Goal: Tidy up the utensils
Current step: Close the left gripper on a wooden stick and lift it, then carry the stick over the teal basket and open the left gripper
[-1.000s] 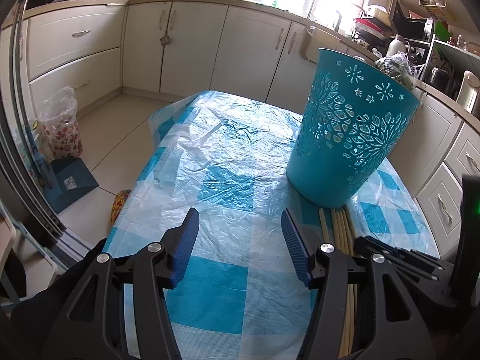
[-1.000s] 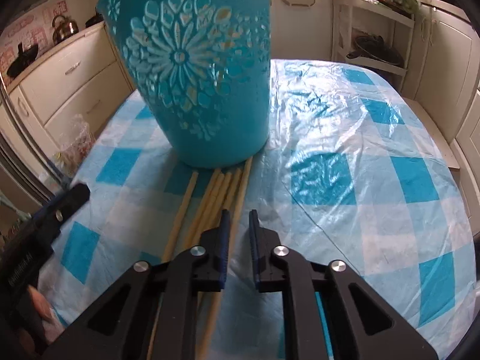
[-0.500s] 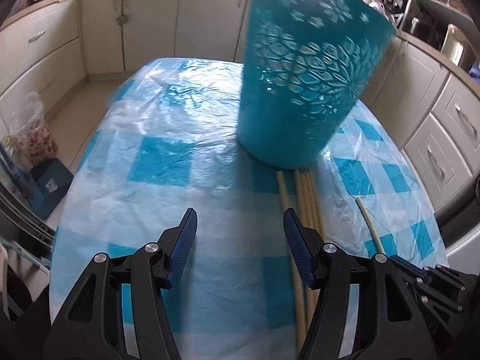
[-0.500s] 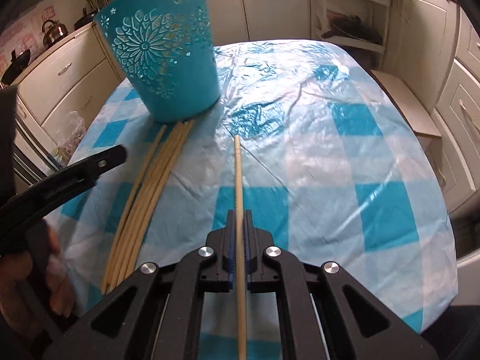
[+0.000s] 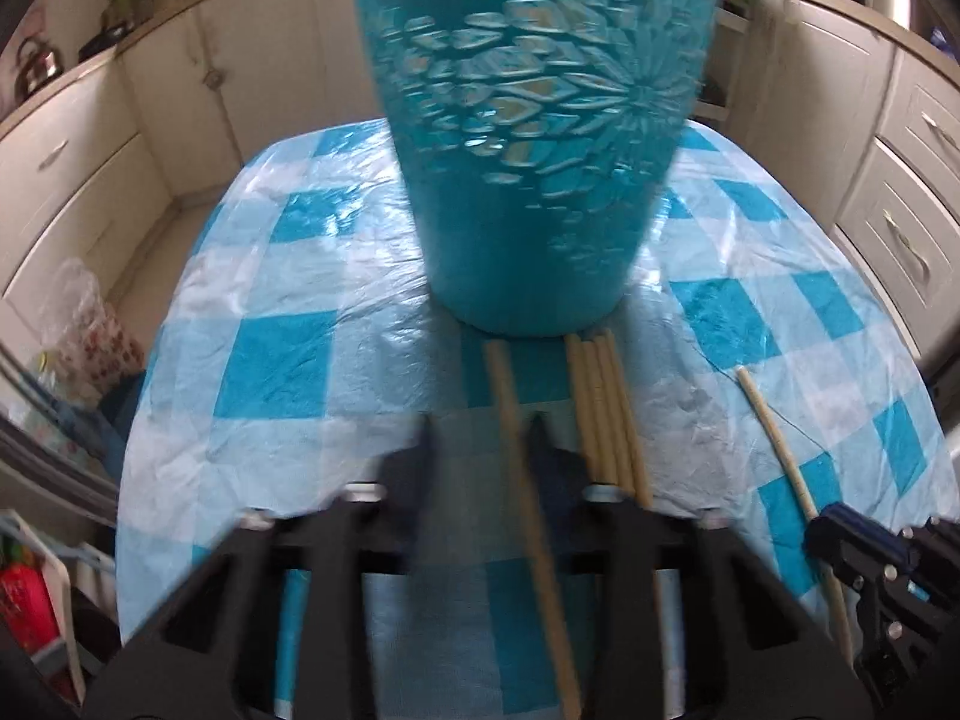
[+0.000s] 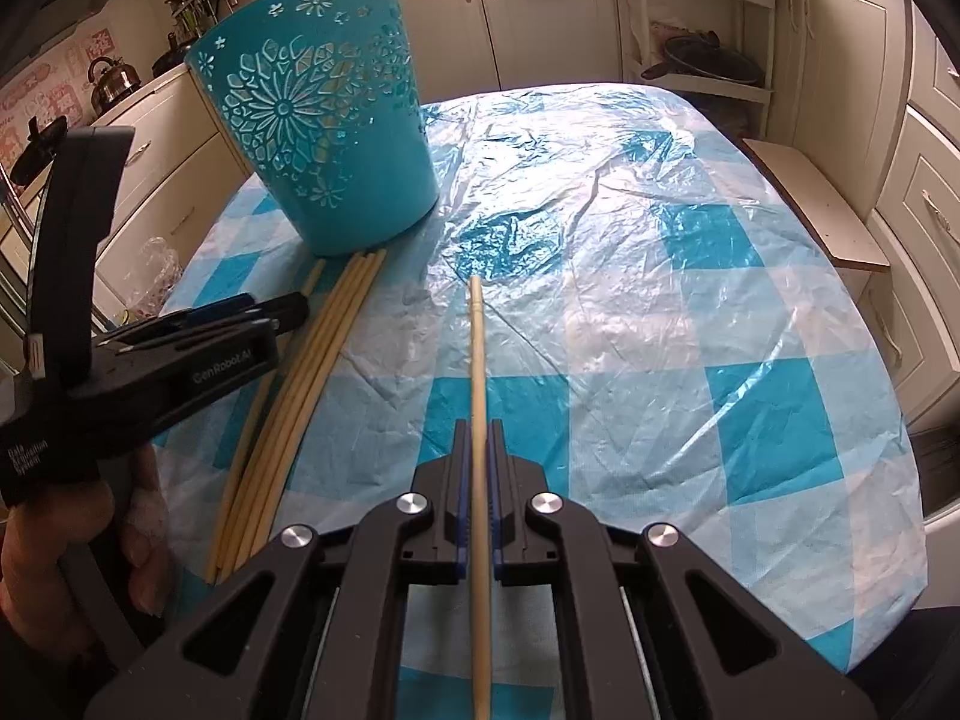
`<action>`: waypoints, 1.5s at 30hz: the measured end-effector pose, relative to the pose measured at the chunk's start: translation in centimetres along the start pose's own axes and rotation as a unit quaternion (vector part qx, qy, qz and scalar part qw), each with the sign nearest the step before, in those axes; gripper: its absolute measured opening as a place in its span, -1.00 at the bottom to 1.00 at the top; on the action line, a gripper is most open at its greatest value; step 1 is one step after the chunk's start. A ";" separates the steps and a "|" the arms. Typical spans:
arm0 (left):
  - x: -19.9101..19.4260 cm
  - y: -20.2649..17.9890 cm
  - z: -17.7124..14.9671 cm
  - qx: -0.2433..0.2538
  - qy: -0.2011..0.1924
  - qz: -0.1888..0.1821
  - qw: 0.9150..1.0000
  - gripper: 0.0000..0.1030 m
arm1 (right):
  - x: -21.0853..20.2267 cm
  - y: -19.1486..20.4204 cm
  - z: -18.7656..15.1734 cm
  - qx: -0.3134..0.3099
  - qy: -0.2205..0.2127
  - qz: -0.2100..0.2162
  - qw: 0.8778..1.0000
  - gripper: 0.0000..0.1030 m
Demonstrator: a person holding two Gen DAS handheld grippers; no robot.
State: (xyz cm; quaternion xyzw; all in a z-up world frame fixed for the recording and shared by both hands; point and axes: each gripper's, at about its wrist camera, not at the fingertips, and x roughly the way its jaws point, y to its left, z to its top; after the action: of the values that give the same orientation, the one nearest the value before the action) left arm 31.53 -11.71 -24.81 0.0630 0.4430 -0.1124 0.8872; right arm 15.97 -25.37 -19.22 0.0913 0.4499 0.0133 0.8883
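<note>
Left gripper (image 6: pixel 282 307) body reads "GenRobot.AI"; its jaws have just been closing around 1 wooden stick (image 5: pixel 510 396). Right gripper (image 6: pixel 477 438) pinches another thin round stick (image 6: pixel 476 348). Perforated turquoise plastic basket (image 6: pixel 318 138) stands far left on the table.

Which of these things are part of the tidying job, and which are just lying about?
Part of the job: wooden sticks on the table, the stick in the right gripper, the blue basket.
Lying about: kettle, plastic bag, pan.
</note>
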 end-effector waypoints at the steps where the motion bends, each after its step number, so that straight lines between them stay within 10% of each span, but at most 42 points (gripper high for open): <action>1: 0.0 -0.2 0.0 0.008 0.001 -0.009 1.000 -0.87 | 0.0 0.0 0.1 0.000 0.000 -0.001 1.000 -0.88; 7: -0.4 -0.4 -0.2 0.021 0.006 -0.018 1.000 -0.90 | 0.5 0.9 2.1 -0.027 -0.008 -0.008 1.000 -0.55; 19: -4.4 1.5 -1.0 -0.015 0.012 -0.109 0.994 -0.90 | 2.1 1.1 2.2 -0.041 -0.012 -0.014 0.999 -0.55; 30: -15.3 6.3 6.5 -0.096 -0.131 -0.257 0.953 -0.90 | 2.1 1.7 1.9 -0.048 -0.027 -0.007 0.998 -0.28; 36: -17.4 5.7 12.9 -0.110 -0.229 -0.206 0.945 -0.90 | 2.2 1.5 1.9 -0.048 -0.030 -0.004 0.998 -0.25; 43: -17.7 5.3 18.4 -0.151 -0.369 -0.135 0.907 -0.90 | 2.3 1.9 1.8 -0.061 -0.032 -0.011 0.998 -0.18; 45: -16.1 5.6 19.5 -0.167 -0.369 -0.113 0.907 -0.90 | 2.3 2.0 1.8 -0.064 -0.032 -0.013 0.997 -0.17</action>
State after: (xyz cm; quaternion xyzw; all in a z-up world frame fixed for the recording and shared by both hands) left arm 38.65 -8.13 -0.16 -0.1832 0.1004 -0.1517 0.9661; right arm 18.87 -23.39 -19.68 0.0291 0.4205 0.0276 0.9064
